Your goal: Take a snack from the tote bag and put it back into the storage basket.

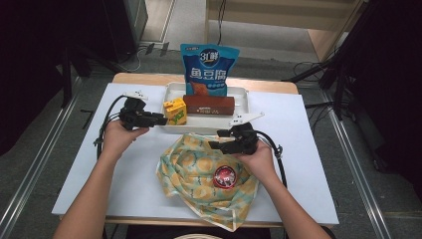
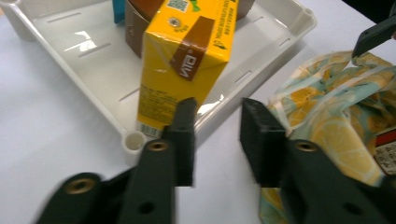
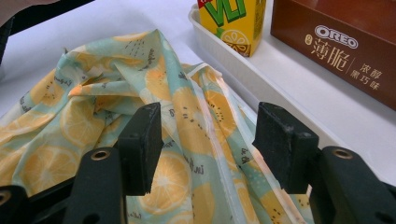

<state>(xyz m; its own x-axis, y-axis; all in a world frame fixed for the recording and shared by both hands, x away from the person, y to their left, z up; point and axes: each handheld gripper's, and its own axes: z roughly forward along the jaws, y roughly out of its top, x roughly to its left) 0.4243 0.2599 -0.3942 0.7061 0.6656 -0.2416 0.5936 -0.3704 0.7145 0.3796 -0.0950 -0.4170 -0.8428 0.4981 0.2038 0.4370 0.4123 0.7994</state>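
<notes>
A white tray (image 1: pixel 242 96) at the back of the table holds a yellow drink carton (image 1: pixel 175 111), a brown Oreo box (image 1: pixel 209 105) and an upright blue snack bag (image 1: pixel 208 68). My left gripper (image 1: pixel 160 120) is open just left of the carton; in the left gripper view the carton (image 2: pixel 184 56) stands in the tray's near corner (image 2: pixel 133 140) just beyond my open fingertips (image 2: pixel 217 126). A lemon-print cloth bag (image 1: pixel 201 172) lies crumpled in front of the tray with a red round tin (image 1: pixel 225 177) on it. My right gripper (image 1: pixel 215 141) hovers open over the cloth (image 3: pixel 187 121).
The carton (image 3: pixel 233 21) and Oreo box (image 3: pixel 336 42) sit in the tray (image 3: pixel 280 84) beyond the cloth in the right gripper view. White tabletop (image 1: pixel 124 174) is bare at the left and the far right. Black cables trail from both grippers.
</notes>
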